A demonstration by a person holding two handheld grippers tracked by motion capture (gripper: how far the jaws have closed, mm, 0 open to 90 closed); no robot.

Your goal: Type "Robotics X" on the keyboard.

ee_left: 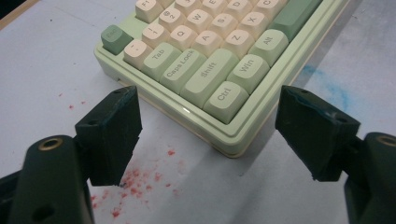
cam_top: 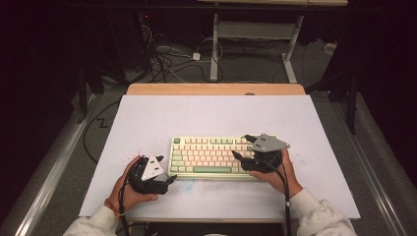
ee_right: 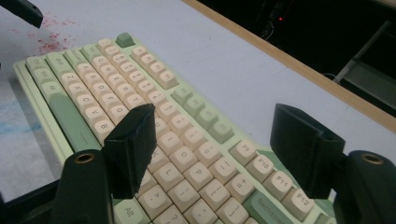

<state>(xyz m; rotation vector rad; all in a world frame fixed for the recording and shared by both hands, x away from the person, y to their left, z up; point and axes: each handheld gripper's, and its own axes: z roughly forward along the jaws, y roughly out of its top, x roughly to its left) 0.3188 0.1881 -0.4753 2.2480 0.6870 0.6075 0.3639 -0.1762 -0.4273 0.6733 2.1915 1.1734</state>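
The keyboard (cam_top: 209,157) lay flat near the front middle of the white worktop (cam_top: 147,118), square to the person, likely so both hands could reach an end. The left gripper (cam_top: 169,180) sat off its near-left corner, fingers (ee_left: 109,133) spread wide and empty, as if to steady it. The right gripper (cam_top: 243,146) hovered over the right-hand keys, fingers (ee_right: 133,144) wide apart and holding nothing.
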